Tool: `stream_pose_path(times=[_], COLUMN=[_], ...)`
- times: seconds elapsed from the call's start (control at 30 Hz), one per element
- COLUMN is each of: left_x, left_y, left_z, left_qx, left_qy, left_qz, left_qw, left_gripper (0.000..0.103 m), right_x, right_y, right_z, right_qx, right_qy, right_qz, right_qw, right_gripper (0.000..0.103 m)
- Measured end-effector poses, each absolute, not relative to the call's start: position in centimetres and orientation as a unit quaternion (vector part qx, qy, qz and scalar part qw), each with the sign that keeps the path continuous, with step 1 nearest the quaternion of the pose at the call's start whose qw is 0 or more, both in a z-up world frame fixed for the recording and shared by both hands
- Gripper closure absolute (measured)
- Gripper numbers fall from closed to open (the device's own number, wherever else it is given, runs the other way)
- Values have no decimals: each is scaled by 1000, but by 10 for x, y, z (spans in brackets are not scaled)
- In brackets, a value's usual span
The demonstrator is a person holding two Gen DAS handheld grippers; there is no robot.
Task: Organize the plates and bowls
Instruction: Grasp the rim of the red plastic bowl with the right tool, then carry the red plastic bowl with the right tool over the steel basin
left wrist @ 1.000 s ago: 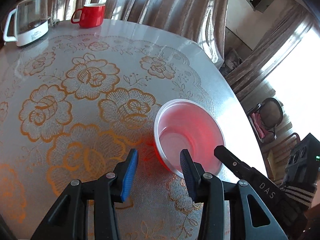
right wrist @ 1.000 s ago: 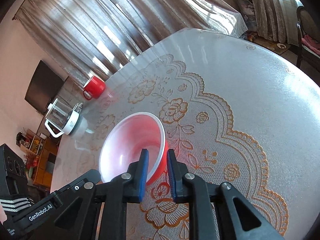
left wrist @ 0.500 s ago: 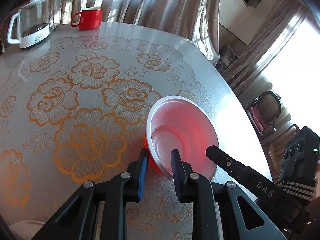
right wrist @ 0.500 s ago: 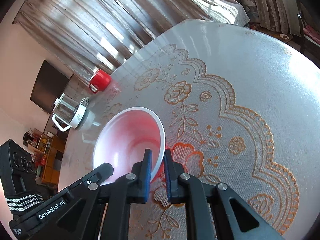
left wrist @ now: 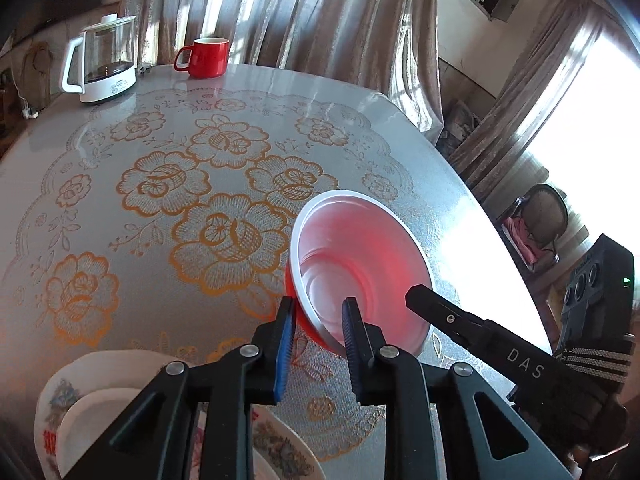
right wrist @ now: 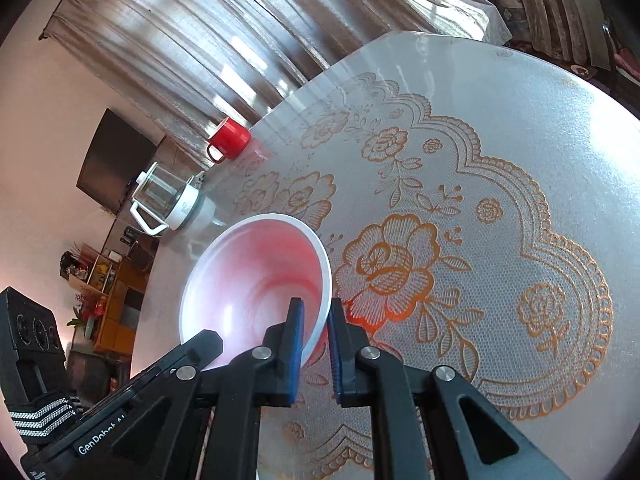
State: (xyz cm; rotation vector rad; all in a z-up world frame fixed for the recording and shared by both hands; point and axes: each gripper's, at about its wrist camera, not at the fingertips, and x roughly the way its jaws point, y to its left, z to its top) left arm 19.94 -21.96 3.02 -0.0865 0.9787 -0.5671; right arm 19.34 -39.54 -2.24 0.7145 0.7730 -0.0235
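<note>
Both grippers had hold of the same bowl (left wrist: 360, 268), which looked lifted and tilted above the table (left wrist: 340, 120): the left gripper (left wrist: 318, 320) pinched the near rim, one finger outside the red wall and one inside, and the right gripper (right wrist: 316, 316) was closed on the opposite rim in the same way. With two thin pinches on a light, smooth bowl, the likeliest trouble seemed to be the rim slipping or flexing if the hands pulled apart or twisted unevenly, dropping it onto the plates (left wrist: 92, 412) stacked just below the left gripper. The table wore a glossy cover with orange lace flowers, probably slick. A red mug (left wrist: 208, 58) and a glass kettle (left wrist: 104, 64) stood at its far edge before curtains (left wrist: 300, 12); sunlight glared from the window.
</note>
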Motion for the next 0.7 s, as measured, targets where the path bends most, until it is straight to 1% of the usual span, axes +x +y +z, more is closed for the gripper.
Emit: stream_pose_path(times=[0.7], left_x=[158], left_y=[-127], left_z=[54], left_qx=[-84], left_qy=[427], left_qz=[-229], left_qw=[871], left_gripper=[80], right_x=[184], right_y=[-310], right_z=[15], right_qx=[288], right_qy=[358], right_qz=[51], right_qw=[887], right_gripper=[92])
